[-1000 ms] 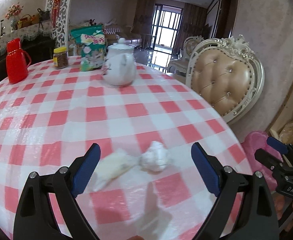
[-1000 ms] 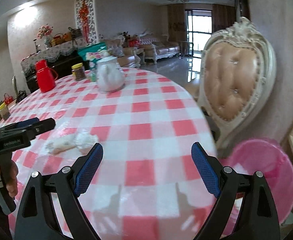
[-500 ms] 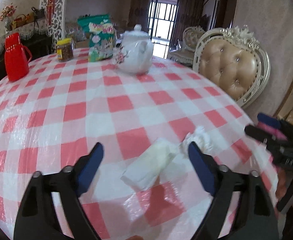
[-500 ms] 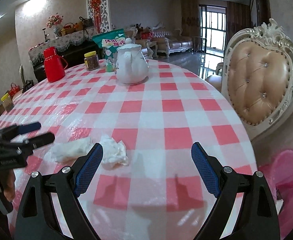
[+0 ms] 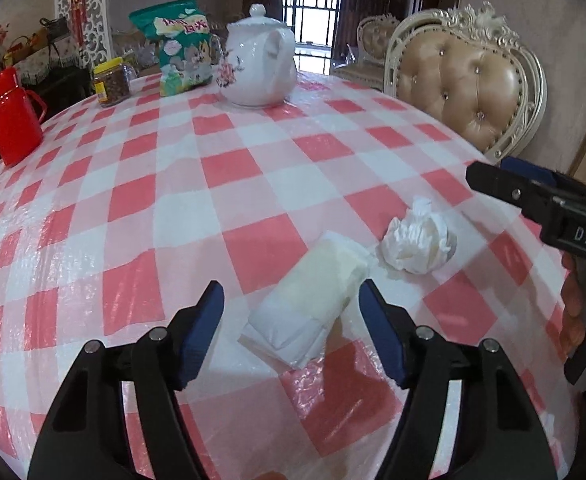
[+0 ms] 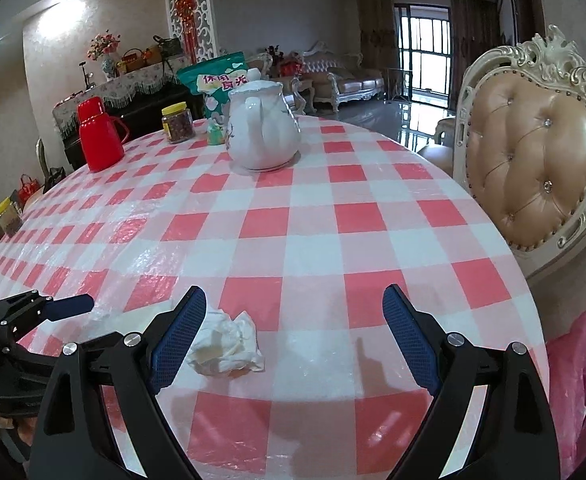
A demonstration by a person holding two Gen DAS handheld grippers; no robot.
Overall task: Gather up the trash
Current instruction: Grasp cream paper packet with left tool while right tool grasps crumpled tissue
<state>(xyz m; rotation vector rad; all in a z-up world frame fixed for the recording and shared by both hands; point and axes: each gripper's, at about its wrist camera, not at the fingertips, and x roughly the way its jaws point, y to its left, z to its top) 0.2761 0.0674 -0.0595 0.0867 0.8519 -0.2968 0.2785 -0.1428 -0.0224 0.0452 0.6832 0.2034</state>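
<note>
Two pieces of trash lie near the front edge of the red-checked table (image 5: 229, 168). A folded white napkin (image 5: 313, 296) rests flat between the fingers of my left gripper (image 5: 291, 296). The jaws are closing around it and the pads stand clear of it. Just to its right sits a crumpled white tissue (image 5: 417, 240). My right gripper (image 6: 293, 300) is open, low over the table, and the crumpled tissue (image 6: 225, 344) lies just inside its left finger, untouched. The right gripper (image 5: 533, 196) also shows in the left wrist view, and the left gripper (image 6: 53, 306) in the right wrist view.
At the far side of the table stand a white teapot (image 5: 259, 72), a green snack bag (image 5: 181, 56), a yellow-lidded jar (image 5: 111, 84) and a red thermos (image 5: 13, 116). A padded ornate chair (image 6: 533, 172) stands to the right. A pink bin (image 6: 585, 368) sits below the table's right edge.
My left gripper sank toward the folded napkin and its jaws narrowed around it. My right gripper swung left from the bin side to over the crumpled tissue.
</note>
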